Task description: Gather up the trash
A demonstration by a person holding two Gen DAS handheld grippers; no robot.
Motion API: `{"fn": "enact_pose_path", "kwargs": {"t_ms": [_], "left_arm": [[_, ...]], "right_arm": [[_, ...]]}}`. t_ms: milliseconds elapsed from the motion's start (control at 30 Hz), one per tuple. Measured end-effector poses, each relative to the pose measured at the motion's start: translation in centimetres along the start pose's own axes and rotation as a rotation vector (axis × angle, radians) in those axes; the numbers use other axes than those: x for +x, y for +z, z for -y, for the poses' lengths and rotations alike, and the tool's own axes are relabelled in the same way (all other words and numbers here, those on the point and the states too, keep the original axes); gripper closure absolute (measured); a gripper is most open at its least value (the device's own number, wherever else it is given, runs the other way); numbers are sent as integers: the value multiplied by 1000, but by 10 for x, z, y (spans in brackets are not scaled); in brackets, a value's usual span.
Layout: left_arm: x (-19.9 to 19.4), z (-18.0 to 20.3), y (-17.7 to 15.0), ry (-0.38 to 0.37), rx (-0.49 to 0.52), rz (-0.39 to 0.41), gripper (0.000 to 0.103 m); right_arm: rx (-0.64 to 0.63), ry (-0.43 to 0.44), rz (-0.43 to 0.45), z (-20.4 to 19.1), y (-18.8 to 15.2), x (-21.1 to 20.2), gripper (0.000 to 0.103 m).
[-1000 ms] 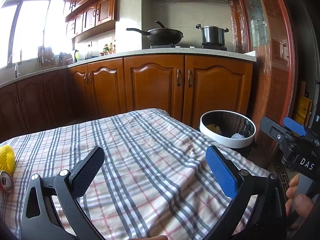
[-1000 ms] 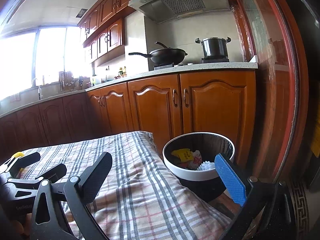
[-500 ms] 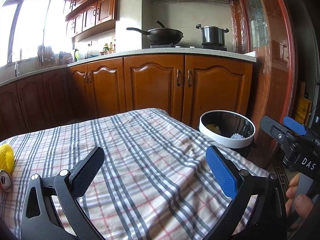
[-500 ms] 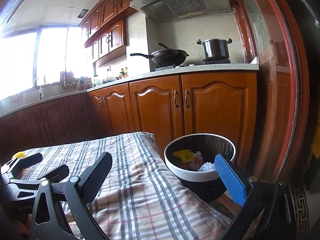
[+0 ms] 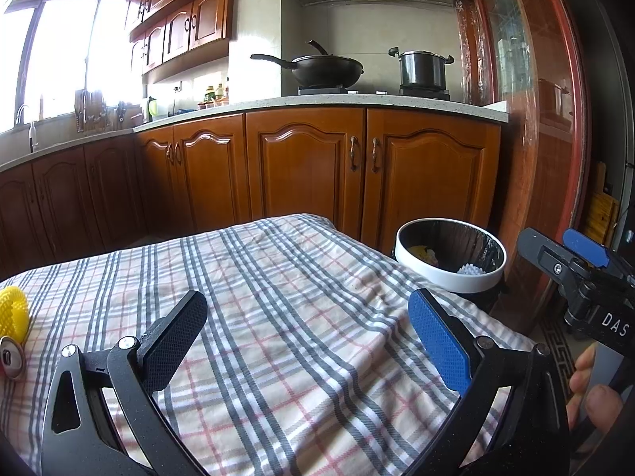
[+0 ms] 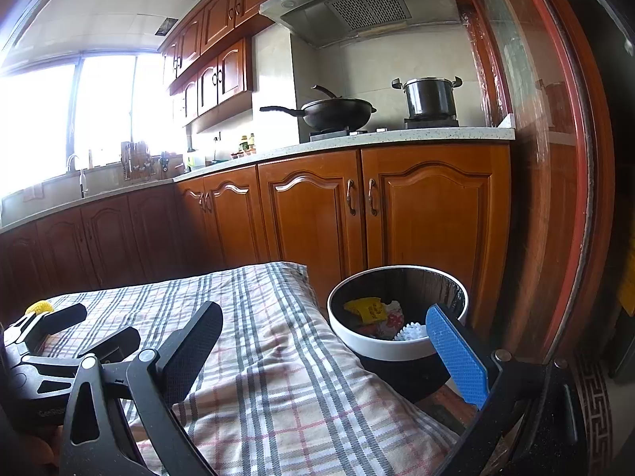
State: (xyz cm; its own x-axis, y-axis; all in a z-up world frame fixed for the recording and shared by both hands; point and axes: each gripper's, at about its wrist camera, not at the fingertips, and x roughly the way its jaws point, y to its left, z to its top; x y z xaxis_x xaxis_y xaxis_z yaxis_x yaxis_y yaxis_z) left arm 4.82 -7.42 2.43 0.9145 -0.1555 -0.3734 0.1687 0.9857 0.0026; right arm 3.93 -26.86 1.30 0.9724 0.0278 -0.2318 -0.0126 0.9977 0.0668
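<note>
A white-rimmed black trash bin [image 5: 451,282] [image 6: 381,351] stands beside the right end of the plaid-covered table [image 5: 285,301] [image 6: 278,377]. Inside lie a yellow wrapper [image 6: 367,308], a crumpled red-and-white scrap [image 6: 391,323] and a white foam net [image 6: 412,332]. A yellow foam net [image 5: 12,311] and a can top [image 5: 12,357] lie at the table's left edge. My left gripper [image 5: 307,327] hangs open and empty over the cloth. My right gripper [image 6: 323,341] is open and empty, its blue finger in front of the bin.
Wooden kitchen cabinets [image 5: 309,174] run behind the table, with a wok [image 5: 321,69] and a pot [image 5: 420,67] on the counter. A red-framed glass door [image 5: 555,119] stands right of the bin. A hand [image 5: 595,392] holds the right gripper's handle.
The left gripper has crept slightly right and the right gripper has lifted slightly. Both stay open and empty.
</note>
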Motion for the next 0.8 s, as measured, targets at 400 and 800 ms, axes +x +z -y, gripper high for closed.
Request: {"fn": "enact_pose_path", "kwargs": {"t_ms": [400, 800], "left_arm": [[1, -2, 1, -5, 1, -1, 0], [1, -3, 1, -7, 6, -3, 0]], "right_arm": [[-2, 3, 1, 0, 1, 0, 0], [-4, 3, 1, 0, 0, -1, 0]]}}
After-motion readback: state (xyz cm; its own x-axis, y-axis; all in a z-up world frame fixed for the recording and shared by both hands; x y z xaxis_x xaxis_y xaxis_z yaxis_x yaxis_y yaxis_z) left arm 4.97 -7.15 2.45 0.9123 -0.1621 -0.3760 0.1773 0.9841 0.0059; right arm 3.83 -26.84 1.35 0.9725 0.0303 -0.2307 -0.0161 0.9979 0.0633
